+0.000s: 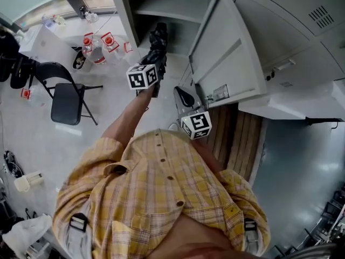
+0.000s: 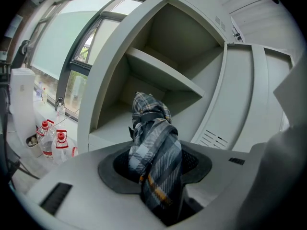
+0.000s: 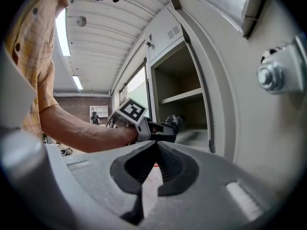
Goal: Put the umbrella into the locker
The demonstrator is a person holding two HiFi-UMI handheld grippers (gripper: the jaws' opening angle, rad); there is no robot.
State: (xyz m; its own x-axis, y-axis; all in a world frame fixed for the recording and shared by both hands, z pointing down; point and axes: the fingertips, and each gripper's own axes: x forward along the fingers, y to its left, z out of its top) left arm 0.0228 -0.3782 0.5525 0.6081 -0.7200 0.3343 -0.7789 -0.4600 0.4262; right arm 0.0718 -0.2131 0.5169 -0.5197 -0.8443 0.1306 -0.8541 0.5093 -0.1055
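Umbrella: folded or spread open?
Folded. The plaid umbrella is a narrow rolled bundle with its canopy wrapped tight, gripped in the left claw.

The umbrella (image 2: pixel 156 162) is dark grey and pale blue-grey plaid with thin orange stripes; the locker (image 2: pixel 158 75) is plain pale grey. In the head view the shirt (image 1: pixel 161 188) at six o'clock is yellow plaid with brown buttons, the chair (image 1: pixel 66 102) at nine o'clock is black, and the bottles (image 1: pixel 96 48) at eleven o'clock are clear with red caps.
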